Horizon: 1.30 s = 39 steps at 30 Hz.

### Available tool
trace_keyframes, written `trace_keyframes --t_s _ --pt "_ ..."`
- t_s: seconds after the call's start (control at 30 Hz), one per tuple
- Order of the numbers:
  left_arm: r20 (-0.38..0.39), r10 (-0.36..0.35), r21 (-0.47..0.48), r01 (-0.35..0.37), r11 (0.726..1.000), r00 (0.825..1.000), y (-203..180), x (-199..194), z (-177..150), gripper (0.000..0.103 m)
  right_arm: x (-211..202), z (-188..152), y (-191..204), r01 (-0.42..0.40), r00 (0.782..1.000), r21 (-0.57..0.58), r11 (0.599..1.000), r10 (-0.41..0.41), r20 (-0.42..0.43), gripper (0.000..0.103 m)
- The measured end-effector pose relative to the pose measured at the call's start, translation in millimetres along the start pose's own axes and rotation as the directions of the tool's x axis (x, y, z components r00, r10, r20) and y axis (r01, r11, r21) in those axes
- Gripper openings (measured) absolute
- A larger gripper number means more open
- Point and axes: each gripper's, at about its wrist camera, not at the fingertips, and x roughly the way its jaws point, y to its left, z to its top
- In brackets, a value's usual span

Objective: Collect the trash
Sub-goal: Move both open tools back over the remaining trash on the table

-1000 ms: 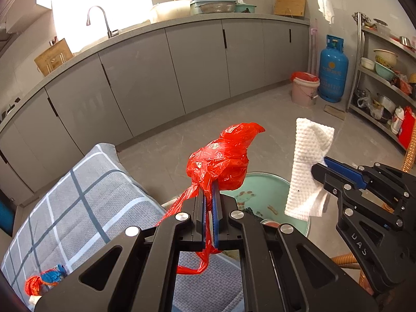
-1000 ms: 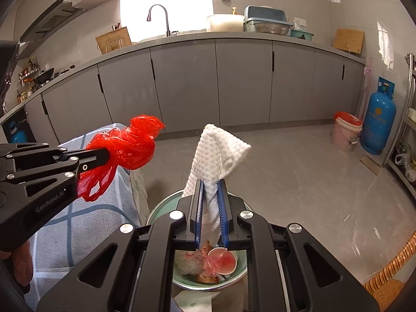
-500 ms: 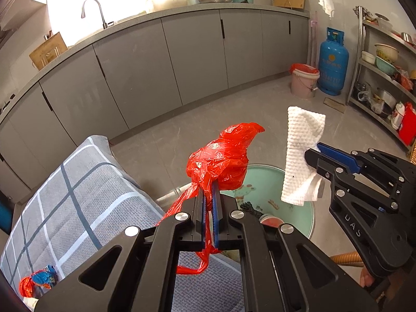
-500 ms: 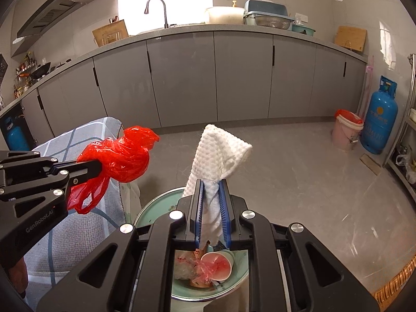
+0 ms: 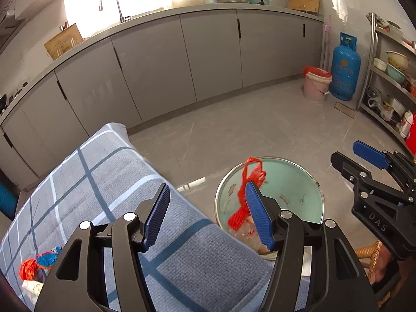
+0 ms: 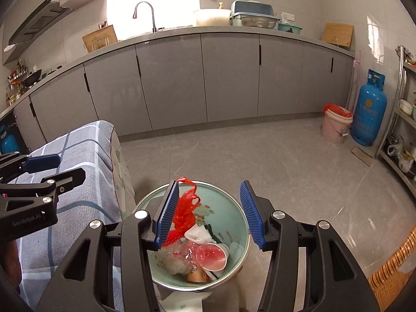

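A pale green trash bin (image 6: 235, 202) stands on the floor beside the covered table. In it lie a red plastic bag (image 6: 183, 215), a white paper towel (image 6: 199, 235), a pink cup (image 6: 212, 256) and other scraps. My right gripper (image 6: 209, 214) is open and empty right above the bin. My left gripper (image 5: 208, 217) is open and empty over the table's edge; the bin (image 5: 291, 182) and red bag (image 5: 244, 197) show behind its right finger. The right gripper (image 5: 364, 161) shows at the right in the left wrist view.
A grey checked cloth (image 5: 85, 182) covers the table; a red and blue wrapper (image 5: 39, 262) and white scraps lie at its near left. Grey cabinets (image 6: 228, 78), a pink bucket (image 6: 335, 124), a blue gas cylinder (image 6: 370, 109) and a metal shelf stand beyond the floor. A wicker chair (image 6: 390, 267) is at right.
Both grippers have opened. The red bag left the left gripper and the white paper towel left the right gripper; both now lie in the bin.
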Motion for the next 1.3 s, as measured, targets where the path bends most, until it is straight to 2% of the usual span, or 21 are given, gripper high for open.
trace_keyframes --t_s 0.17,0.37,0.5,0.63,0.8,0.97,1.07,1.1,1.13,1.23,1.3 --pt "0.011 0.02 -0.018 -0.02 1.0 1.0 12 -19 -12 0.066 -14 -6 10 -0.011 1.0 0.005 1.0 0.011 0.0 0.056" --pt "0.016 0.06 -0.052 -0.059 0.997 0.998 33 -47 -34 0.066 -28 -8 36 -0.053 0.999 -0.025 0.998 0.053 -0.002 0.06" --pt "0.012 0.093 -0.073 -0.092 0.993 0.996 52 -65 -50 0.066 -35 -9 66 -0.101 0.995 -0.067 0.993 0.101 -0.002 0.065" --pt "-0.001 0.136 -0.098 -0.136 0.986 0.991 75 -79 -66 0.066 -38 -11 98 -0.154 0.988 -0.111 0.982 0.154 -0.009 0.066" --pt "-0.014 0.2 -0.177 -0.199 0.964 0.98 117 -103 -90 0.066 -42 -11 141 -0.216 0.976 -0.174 0.961 0.216 -0.018 0.071" --pt "-0.034 0.274 -0.236 -0.274 0.932 0.961 158 -125 -116 0.066 -46 -13 185 -0.273 0.961 -0.232 0.934 0.274 -0.029 0.075" --pt "-0.054 0.323 -0.259 -0.326 0.909 0.945 183 -137 -134 0.068 -49 -14 212 -0.302 0.951 -0.278 0.912 0.307 -0.026 0.083" --pt "-0.064 0.352 -0.267 -0.356 0.895 0.934 193 -141 -142 0.076 -50 -14 224 -0.315 0.947 -0.298 0.901 0.321 -0.029 0.084" --pt "-0.07 0.378 -0.276 -0.382 0.882 0.923 203 -144 -148 0.08 -51 -14 231 -0.324 0.943 -0.31 0.894 0.331 -0.032 0.086" --pt "-0.107 0.436 -0.294 -0.447 0.845 0.894 227 -145 -164 0.081 -51 -16 260 -0.352 0.931 -0.356 0.866 0.361 -0.043 0.089" --pt "-0.152 0.45 -0.329 -0.474 0.816 0.88 248 -142 -177 0.081 -49 -18 279 -0.378 0.92 -0.386 0.841 0.388 -0.058 0.091"
